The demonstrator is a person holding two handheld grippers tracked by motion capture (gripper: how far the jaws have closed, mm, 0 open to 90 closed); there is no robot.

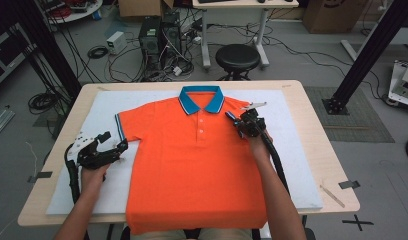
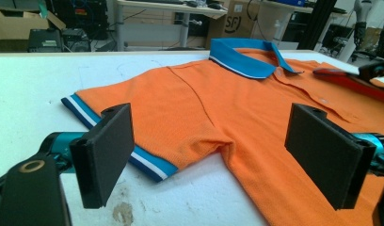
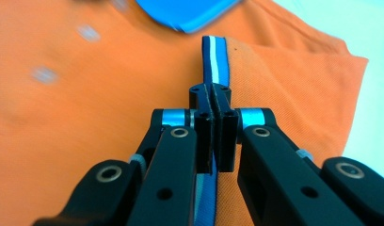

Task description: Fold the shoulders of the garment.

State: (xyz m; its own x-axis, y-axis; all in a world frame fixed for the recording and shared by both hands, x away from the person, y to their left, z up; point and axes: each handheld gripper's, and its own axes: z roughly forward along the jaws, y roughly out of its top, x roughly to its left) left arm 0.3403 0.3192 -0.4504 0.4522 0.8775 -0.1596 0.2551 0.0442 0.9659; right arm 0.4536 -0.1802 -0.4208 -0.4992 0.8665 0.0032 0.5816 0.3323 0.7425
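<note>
Your polo shirt [image 1: 192, 160] is lying flat on the mat [image 1: 297, 150] covering the bench [image 1: 322, 150], collar [image 1: 202, 97] toward the far edge, hem hanging over the near edge. Your left gripper [image 1: 109, 145] is sitting beside its left sleeve [image 1: 127, 125]; your right gripper [image 1: 231, 119] is lying on the right shoulder.

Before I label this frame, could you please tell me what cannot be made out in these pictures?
- Polo shirt hem: high view, cut off past the table's near edge.
- Buttons: right gripper view, blurred.
- Folded-in right sleeve cuff: right gripper view, partly hidden by the right gripper clamping it.
- Left gripper: open, holding nothing.
</note>
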